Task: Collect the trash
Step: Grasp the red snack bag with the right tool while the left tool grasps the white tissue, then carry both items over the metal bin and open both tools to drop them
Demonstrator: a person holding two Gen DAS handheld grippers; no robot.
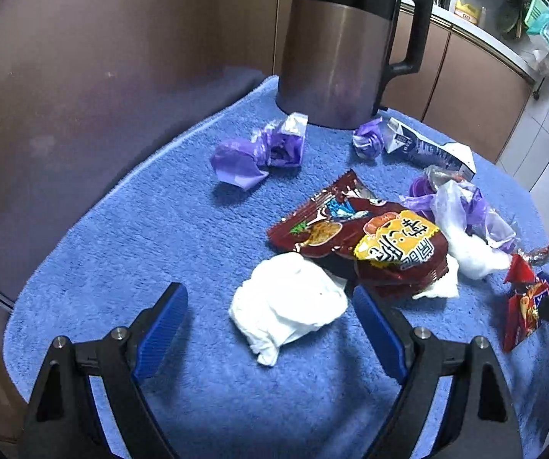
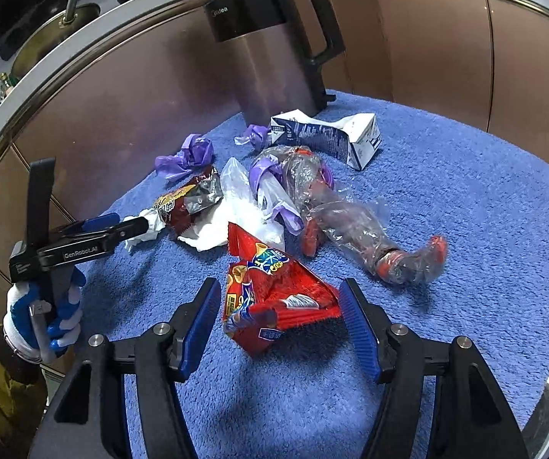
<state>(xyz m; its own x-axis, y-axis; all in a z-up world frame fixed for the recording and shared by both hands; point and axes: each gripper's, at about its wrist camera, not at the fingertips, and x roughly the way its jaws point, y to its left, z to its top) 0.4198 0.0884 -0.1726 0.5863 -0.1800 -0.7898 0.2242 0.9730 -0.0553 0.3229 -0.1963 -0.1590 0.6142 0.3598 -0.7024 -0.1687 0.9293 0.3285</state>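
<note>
Two grippers are working over the blue towel point(image 1: 121, 237), both spread wide. Left gripper point(image 1: 270, 315) is hovering with its jaws apart around the white tissue wad point(image 1: 288, 302), not touching it as far as I can tell. Right gripper point(image 2: 280, 315) is straddling the red snack bag point(image 2: 270, 298) near the towel's front edge, jaws apart, bag sitting between the blue pads point(image 2: 355, 321) (contact unclear). Dark red wrapper point(image 1: 358, 233) is lying mid-towel, overlapping the tissue's far side. Purple crumpled bags point(image 1: 259, 149) are sitting near the far edge, just in front of the kettle point(image 1: 343, 46). Flattened milk carton point(image 2: 328, 135) is lying beside the kettle's base. Crushed clear bottle point(image 2: 347, 222) is lying mid-towel, toward the right edge. Gloved hand point(image 2: 44, 321) is gripping the left tool's handle.
</note>
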